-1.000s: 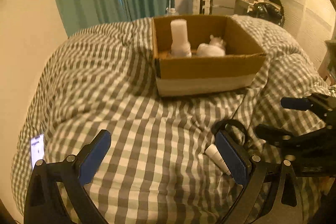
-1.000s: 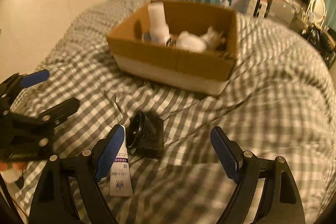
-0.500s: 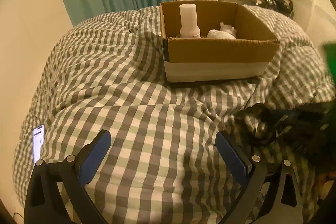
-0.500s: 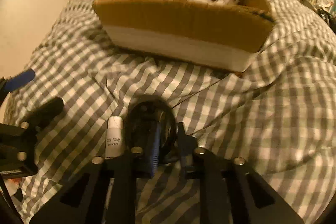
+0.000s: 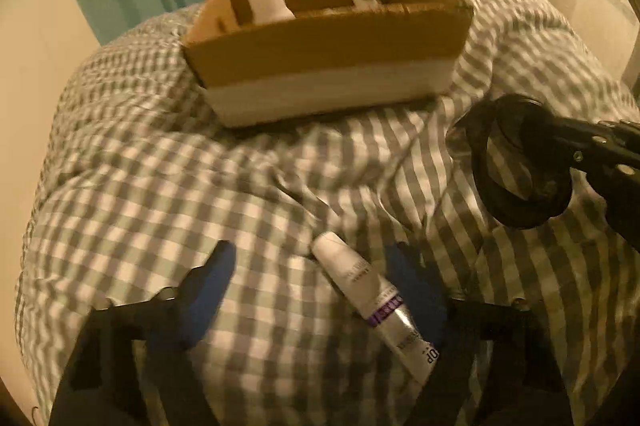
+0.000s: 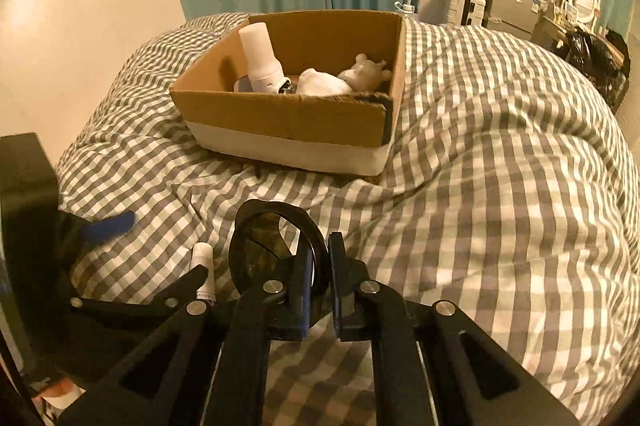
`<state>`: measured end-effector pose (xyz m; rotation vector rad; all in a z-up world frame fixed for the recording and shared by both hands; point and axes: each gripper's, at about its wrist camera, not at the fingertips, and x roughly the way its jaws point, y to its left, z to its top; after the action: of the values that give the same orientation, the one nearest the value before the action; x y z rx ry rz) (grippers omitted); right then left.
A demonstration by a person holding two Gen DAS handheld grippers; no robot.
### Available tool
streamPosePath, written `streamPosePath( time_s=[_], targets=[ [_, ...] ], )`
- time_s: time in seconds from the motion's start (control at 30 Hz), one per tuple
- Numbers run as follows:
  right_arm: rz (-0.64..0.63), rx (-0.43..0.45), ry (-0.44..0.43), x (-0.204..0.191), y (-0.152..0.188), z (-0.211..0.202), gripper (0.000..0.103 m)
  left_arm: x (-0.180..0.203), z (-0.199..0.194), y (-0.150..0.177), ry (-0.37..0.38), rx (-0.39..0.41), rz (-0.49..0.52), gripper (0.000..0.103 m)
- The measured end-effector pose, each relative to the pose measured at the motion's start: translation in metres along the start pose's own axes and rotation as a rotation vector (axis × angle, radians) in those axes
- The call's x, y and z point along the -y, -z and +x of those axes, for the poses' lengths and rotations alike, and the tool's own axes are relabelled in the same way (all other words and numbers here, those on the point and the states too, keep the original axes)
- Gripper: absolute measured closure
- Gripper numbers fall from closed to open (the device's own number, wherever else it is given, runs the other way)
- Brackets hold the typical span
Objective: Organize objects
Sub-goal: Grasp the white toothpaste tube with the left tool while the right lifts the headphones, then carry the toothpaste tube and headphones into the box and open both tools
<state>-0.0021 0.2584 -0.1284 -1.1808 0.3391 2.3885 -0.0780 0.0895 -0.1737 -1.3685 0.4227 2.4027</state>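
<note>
The right gripper [image 6: 320,266] is clamping the rim of a dark round container [image 6: 276,250], lifted above the bed [image 6: 500,186]; it looks light, stiff and slick. The left gripper [image 5: 320,290], fingers apart, is straddling a soft tube [image 5: 376,306], best pinched mid-body, near the box [image 5: 328,58].

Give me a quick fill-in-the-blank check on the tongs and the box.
1. The right tongs are shut on the black ____.
2. The white tube lies between the open ____ tongs.
3. The box sits on the ____ bedding.

Missing words: cup; left; checked
</note>
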Motion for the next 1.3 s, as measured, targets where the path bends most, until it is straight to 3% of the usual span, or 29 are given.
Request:
streamPosePath(
  time_s=[0.1, 0.17, 0.3, 0.37, 0.47, 0.6, 0.87, 1.07, 1.3],
  targets=[
    [0.001, -0.010, -0.007, 0.001, 0.007, 0.006, 0.096, 0.002, 0.016, 0.000, 0.081, -0.060, -0.021, 0.034],
    [0.005, -0.016, -0.010, 0.001, 0.011, 0.009, 0.096, 0.003, 0.024, 0.001, 0.098, -0.088, -0.028, 0.037],
    [0.013, -0.009, -0.019, 0.002, 0.013, 0.009, 0.096, 0.016, 0.028, 0.003, 0.083, -0.096, 0.042, 0.072],
    [0.014, -0.003, -0.019, 0.002, 0.014, 0.008, 0.096, 0.022, 0.024, 0.004, 0.067, -0.076, 0.075, 0.078],
    [0.007, 0.012, -0.002, 0.000, 0.015, 0.006, 0.096, 0.019, 0.010, 0.004, 0.060, -0.025, 0.065, 0.080],
    [-0.006, 0.051, 0.022, -0.005, 0.012, -0.004, 0.096, -0.004, -0.010, -0.002, 0.106, 0.024, -0.014, 0.080],
    [-0.074, 0.122, 0.044, -0.021, -0.017, -0.041, 0.096, -0.044, -0.067, -0.035, 0.129, 0.149, -0.075, 0.080],
    [-0.072, 0.184, 0.028, -0.020, -0.063, -0.064, 0.096, -0.062, -0.101, -0.087, 0.101, 0.239, -0.051, 0.080],
    [-0.067, 0.204, 0.029, -0.011, -0.135, -0.064, 0.096, -0.078, -0.099, -0.161, 0.103, 0.304, -0.044, 0.080]
  ],
)
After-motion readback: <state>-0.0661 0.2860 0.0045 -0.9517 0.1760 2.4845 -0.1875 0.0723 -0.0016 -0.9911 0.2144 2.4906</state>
